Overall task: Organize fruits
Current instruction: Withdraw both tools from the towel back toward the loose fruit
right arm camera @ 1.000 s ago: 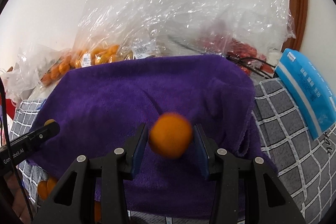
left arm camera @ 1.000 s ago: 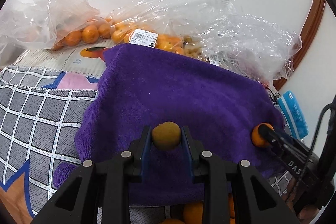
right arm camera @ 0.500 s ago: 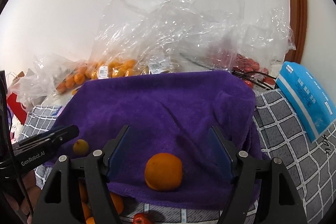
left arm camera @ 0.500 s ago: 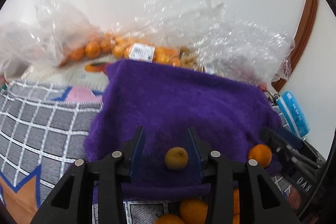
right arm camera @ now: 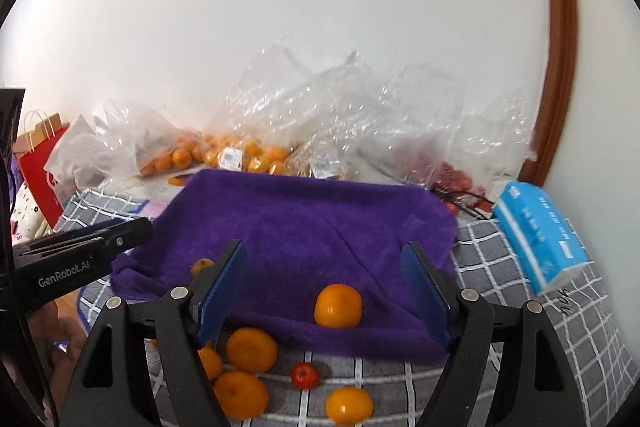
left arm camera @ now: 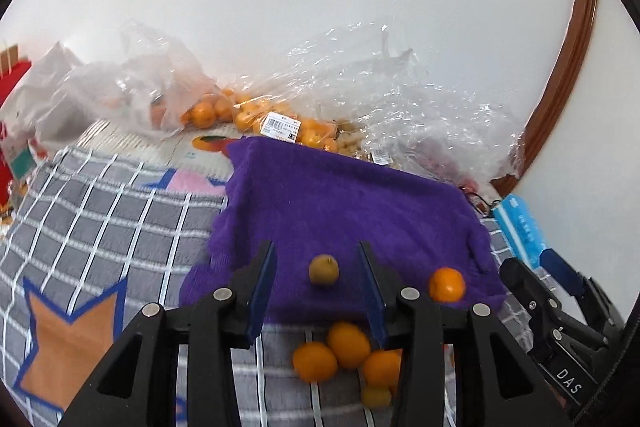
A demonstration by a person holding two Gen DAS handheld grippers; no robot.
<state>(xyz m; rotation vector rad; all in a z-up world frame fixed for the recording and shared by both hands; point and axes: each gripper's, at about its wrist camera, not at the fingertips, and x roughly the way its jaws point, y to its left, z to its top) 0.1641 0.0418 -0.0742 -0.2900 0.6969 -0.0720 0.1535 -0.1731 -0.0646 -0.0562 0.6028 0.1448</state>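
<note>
A purple towel (left arm camera: 352,199) lies on the checked grey cloth; it also shows in the right wrist view (right arm camera: 304,219). A small brownish-yellow fruit (left arm camera: 323,269) sits near its front edge, beyond my open left gripper (left arm camera: 316,279). An orange (right arm camera: 338,305) sits on the towel's front edge, between the fingers of my open right gripper (right arm camera: 326,291); it shows in the left wrist view (left arm camera: 447,284) too. Both grippers are empty. Several loose oranges (right arm camera: 251,349) and a small red fruit (right arm camera: 305,375) lie on the cloth before the towel.
Clear plastic bags of oranges (left arm camera: 244,115) and other fruit are heaped along the wall behind the towel. A blue tissue pack (right arm camera: 540,235) lies at the right. A red paper bag (right arm camera: 38,163) stands at the far left.
Both grippers opened, let go of their fruits onto the towel's front edge, and drew back and up. The loose oranges on the cloth came into view.
</note>
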